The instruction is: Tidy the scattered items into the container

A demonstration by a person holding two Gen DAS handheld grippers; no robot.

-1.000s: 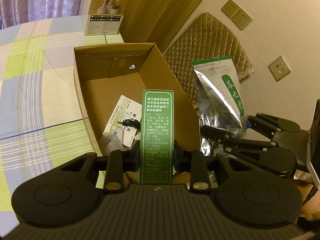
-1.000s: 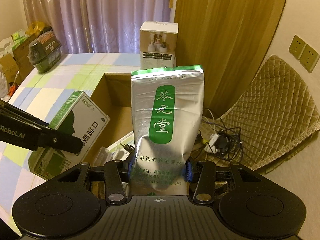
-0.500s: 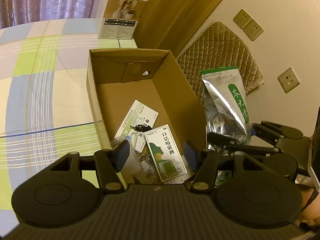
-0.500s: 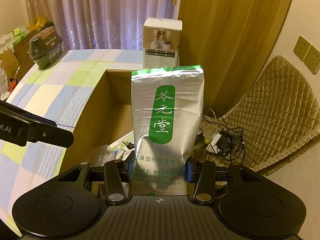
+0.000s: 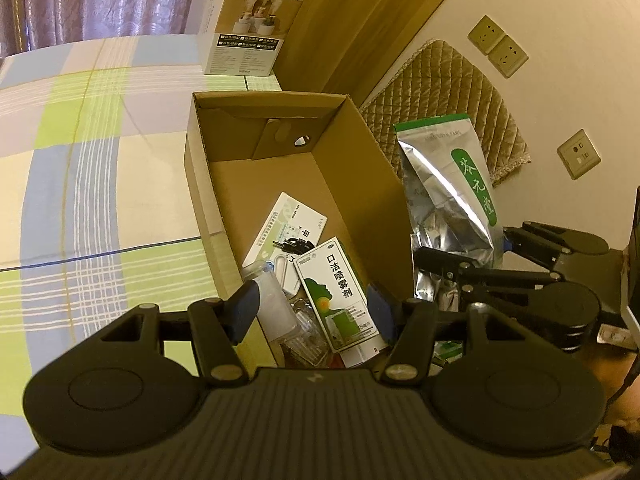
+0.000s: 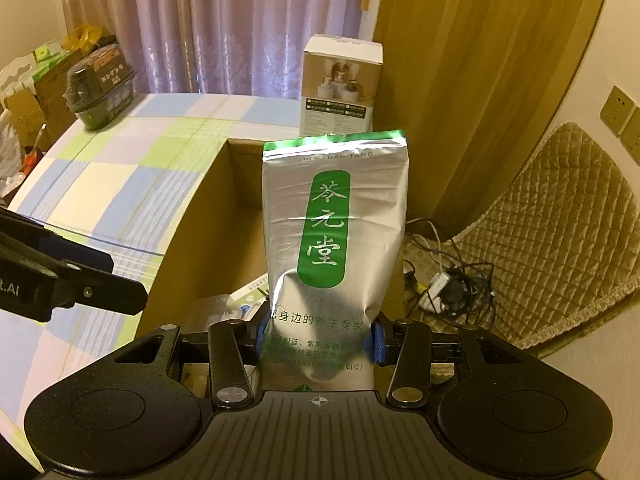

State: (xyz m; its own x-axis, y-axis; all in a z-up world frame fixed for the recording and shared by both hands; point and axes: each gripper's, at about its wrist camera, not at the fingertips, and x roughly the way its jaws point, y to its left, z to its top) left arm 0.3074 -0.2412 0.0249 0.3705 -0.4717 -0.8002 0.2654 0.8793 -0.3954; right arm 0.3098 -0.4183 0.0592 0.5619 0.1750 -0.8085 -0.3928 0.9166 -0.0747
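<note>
An open cardboard box (image 5: 208, 208) stands on the checked tablecloth; it also shows in the right wrist view (image 6: 236, 208). Inside lie a green-and-white spray box (image 5: 336, 292), a white medicine box (image 5: 288, 228), a clear plastic piece (image 5: 272, 304) and small black plugs. My left gripper (image 5: 314, 312) is open and empty above the box's near end. My right gripper (image 6: 318, 340) is shut on a silver pouch with a green label (image 6: 336, 240), upright, over the box's right wall. The pouch (image 5: 452, 200) and right gripper (image 5: 480, 276) also show in the left wrist view.
A white product box (image 5: 252, 28) stands beyond the cardboard box at the table's far edge. A dark green container (image 6: 100, 88) sits far left. A quilted chair cushion (image 6: 560, 224) and tangled cables (image 6: 448, 288) lie right of the table. Curtains hang behind.
My left gripper opened and let go of the green spray box, which now lies flat in the cardboard box. The left gripper pulled back slightly. The right gripper still holds the pouch.
</note>
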